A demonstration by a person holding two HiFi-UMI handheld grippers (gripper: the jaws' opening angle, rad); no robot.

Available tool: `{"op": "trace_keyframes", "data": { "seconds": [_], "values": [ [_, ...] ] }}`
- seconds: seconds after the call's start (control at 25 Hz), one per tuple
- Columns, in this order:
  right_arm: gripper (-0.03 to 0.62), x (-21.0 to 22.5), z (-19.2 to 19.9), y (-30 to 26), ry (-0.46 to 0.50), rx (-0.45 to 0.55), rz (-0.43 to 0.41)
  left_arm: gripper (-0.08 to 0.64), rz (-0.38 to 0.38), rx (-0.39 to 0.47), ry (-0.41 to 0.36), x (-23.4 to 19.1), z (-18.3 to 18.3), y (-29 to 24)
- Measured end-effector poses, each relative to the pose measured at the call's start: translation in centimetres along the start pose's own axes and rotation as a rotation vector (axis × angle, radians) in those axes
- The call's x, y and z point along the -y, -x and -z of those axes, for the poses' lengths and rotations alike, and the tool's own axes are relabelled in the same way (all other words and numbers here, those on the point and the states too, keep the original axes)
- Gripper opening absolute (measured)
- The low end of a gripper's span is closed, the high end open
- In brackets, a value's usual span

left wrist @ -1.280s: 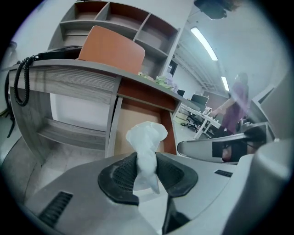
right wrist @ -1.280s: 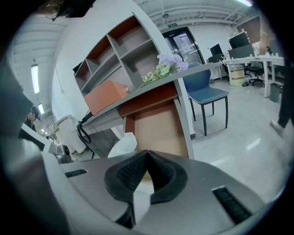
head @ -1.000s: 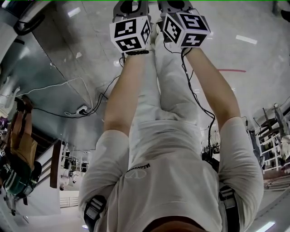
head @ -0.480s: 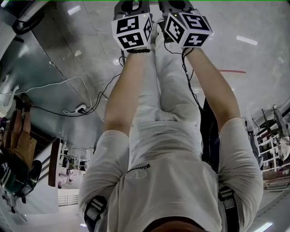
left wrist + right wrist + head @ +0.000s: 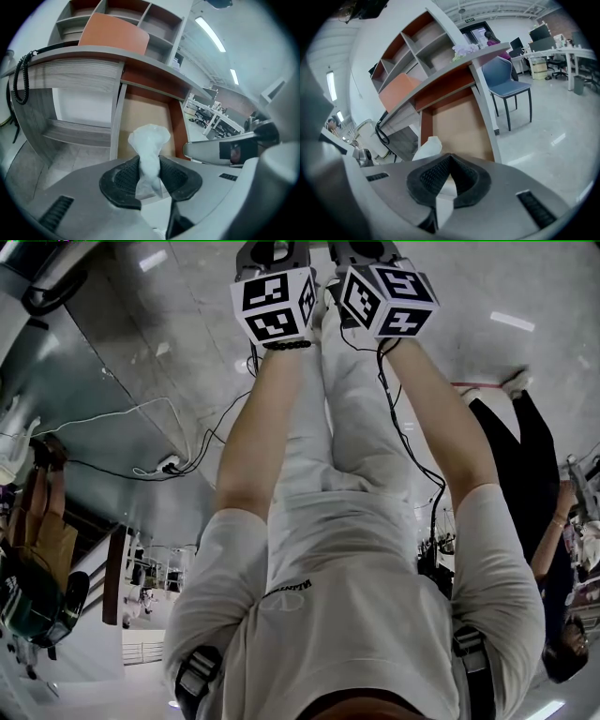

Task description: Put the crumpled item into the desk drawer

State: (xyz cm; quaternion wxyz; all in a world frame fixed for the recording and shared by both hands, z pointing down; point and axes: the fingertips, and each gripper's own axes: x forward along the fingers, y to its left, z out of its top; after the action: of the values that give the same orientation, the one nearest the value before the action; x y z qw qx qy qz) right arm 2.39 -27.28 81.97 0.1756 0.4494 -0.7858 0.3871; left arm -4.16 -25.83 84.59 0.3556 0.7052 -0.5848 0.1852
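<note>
Clamping left gripper partly hides crumpled item.

Open drawer lies bare ahead; desktop overhangs its back, chair stands well right.

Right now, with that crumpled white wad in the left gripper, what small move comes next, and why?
Probably ease the left gripper forward and down toward the open brown-walled desk drawer: its jaws clamp the crumpled white wad, and the drawer lies open straight ahead.
</note>
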Motion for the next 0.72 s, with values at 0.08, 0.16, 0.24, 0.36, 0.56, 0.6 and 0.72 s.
{"op": "trace_keyframes", "data": {
  "seconds": [0.08,0.16,0.24,0.36,0.56,0.6,0.72],
  "values": [
    [-0.002,0.24,0.37,-0.31,0.002,-0.014,0.008,0.117,-0.005,0.001,-0.002,-0.05,0.11,-0.13],
    [-0.002,0.26,0.49,-0.66,0.001,-0.022,0.009,0.118,-0.006,0.003,0.002,-0.21,0.07,-0.31],
    [-0.002,0.1,0.48,-0.77,0.005,-0.028,0.012,0.121,-0.004,0.006,0.005,-0.32,-0.09,-0.31],
    [-0.002,-0.1,0.63,-0.75,0.009,-0.035,0.014,0.127,-0.005,0.005,0.003,-0.51,-0.07,-0.18],
    [-0.002,0.1,0.76,-0.61,0.007,-0.032,0.011,0.133,-0.007,-0.005,0.003,-0.37,0.43,-0.44],
    [-0.002,0.14,0.7,-0.54,0.006,-0.029,0.011,0.136,-0.006,-0.006,0.004,-0.3,0.47,-0.45],
    [-0.002,0.18,0.71,-0.41,0.005,-0.027,0.012,0.152,0.0,-0.008,0.004,-0.17,0.66,-0.4]
  ]
}}
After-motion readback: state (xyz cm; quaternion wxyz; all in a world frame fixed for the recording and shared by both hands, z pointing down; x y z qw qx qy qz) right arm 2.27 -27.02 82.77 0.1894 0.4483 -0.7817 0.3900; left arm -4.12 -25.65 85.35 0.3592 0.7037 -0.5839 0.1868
